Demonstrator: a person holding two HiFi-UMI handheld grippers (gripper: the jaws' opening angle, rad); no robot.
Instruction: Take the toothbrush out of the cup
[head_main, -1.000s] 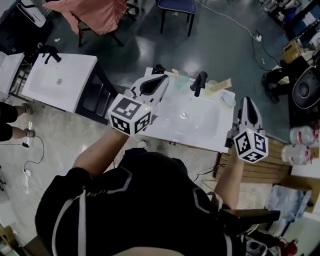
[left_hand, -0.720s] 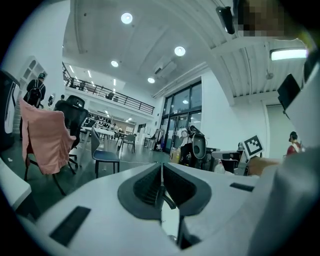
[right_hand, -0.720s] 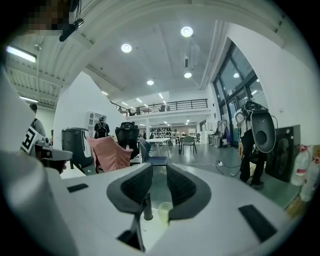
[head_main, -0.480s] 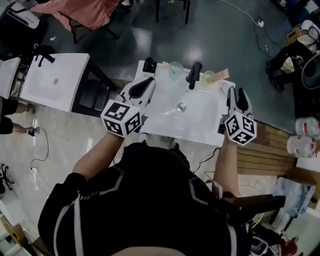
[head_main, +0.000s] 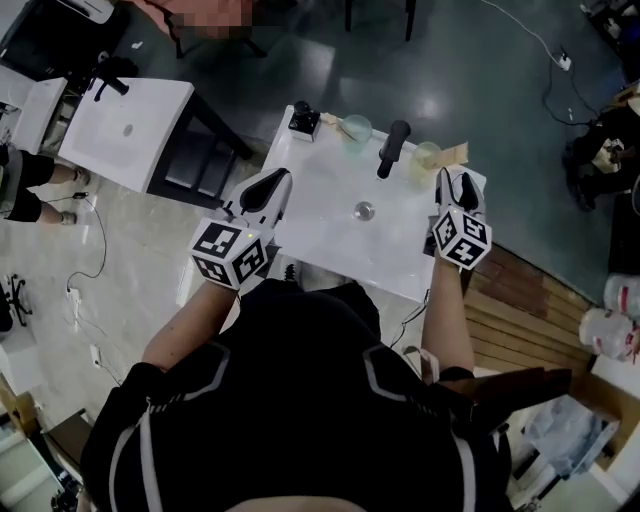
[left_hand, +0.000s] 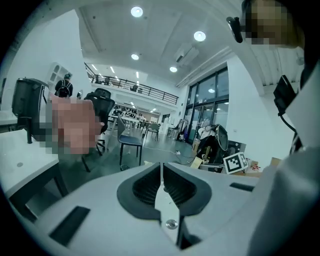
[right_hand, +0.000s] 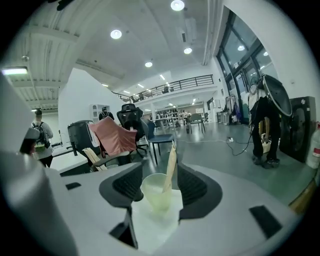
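Approach step. The right gripper (head_main: 456, 181), jaws just spread wide with nothing gripped, aims at the cup (right_hand: 155, 197) just right of the faucet (head_main: 392, 148). The toothbrush (right_hand: 170, 167) leans inside it. The left gripper (left_hand: 161, 181) is closed, empty. Next, I judge: reach in and pinch the brush handle.

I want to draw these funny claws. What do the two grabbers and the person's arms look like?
Both the left gripper and the right gripper have smooth white shells with black ribbed pads inside the jaws. Each carries a cube of black-and-white square markers at its back. The person wears a black short-sleeved top with pale stripes.
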